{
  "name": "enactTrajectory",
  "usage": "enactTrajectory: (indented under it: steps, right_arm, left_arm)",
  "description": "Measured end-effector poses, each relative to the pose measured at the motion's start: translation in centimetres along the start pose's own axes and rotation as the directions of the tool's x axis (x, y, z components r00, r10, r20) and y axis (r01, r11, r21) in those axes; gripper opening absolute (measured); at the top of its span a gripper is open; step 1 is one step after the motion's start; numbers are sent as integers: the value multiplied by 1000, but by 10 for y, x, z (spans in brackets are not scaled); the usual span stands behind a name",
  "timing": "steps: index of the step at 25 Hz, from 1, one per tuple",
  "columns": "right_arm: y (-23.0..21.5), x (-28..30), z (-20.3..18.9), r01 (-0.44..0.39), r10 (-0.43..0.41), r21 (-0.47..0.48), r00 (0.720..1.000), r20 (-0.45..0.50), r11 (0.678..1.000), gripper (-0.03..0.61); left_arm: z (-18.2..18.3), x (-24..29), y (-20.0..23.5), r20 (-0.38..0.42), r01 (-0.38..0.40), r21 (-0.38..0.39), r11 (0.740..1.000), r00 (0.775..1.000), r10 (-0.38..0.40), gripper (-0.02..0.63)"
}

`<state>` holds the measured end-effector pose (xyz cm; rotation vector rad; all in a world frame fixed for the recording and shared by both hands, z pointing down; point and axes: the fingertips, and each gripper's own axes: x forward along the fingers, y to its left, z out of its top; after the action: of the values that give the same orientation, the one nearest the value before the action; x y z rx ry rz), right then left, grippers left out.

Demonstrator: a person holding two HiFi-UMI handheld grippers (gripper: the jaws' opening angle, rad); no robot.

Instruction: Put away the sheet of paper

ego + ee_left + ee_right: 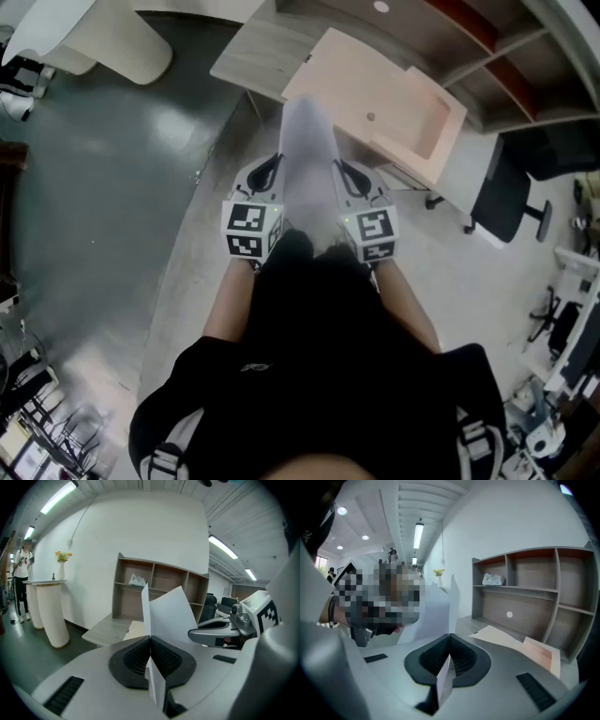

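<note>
a white sheet of paper (309,155) bows in mid-air near the front edge of a pale wooden surface (253,52), its two sides pinched by the left tongs (150,641) and right tongs (449,639)

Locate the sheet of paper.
Head view, centre: the sheet of paper is clamped between the left hand-held gripper and right hand-held gripper, just before the desk.

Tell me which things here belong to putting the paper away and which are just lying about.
Job: white sheet of paper, pinched by left gripper and right gripper; possibly the pale beige open box.
Lying about: black office chair; white pedestal with flower vase.
</note>
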<state>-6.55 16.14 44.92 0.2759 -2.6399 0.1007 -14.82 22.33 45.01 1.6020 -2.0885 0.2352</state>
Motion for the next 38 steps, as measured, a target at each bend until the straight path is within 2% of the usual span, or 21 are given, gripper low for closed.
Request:
enactTrajectory:
  steps: [4, 8, 16, 20, 28, 38]
  right_arm:
    - [-1, 13, 1, 53, -53, 77, 999, -7, 996, 18]
    - [-3, 17, -2, 74, -72, 118, 997, -21, 990, 18]
    - [-30, 33, -12, 96, -94, 152, 995, -25, 984, 18]
    - [-45, 53, -9, 66, -63, 165, 998, -25, 984, 18]
    - [-113, 103, 7, 38, -38, 262, 999, -3, 964, 18]
    - [-196, 145, -7, 35, -25, 363, 999, -32, 931, 18]
  left_arm:
    - [10, 8, 10, -3, 68, 12, 998, 998, -67, 46]
    - [15, 16, 13, -8, 107, 10, 994, 994, -107, 46]
    - [21, 50, 16, -31, 135, 11, 991, 990, -134, 46]
    - [29, 77, 22, -47, 128, 25, 991, 991, -127, 46]
    - [58, 147, 39, -110, 125, 46, 991, 987, -120, 46]
    - [76, 240, 39, -202, 149, 26, 989, 969, -141, 46]
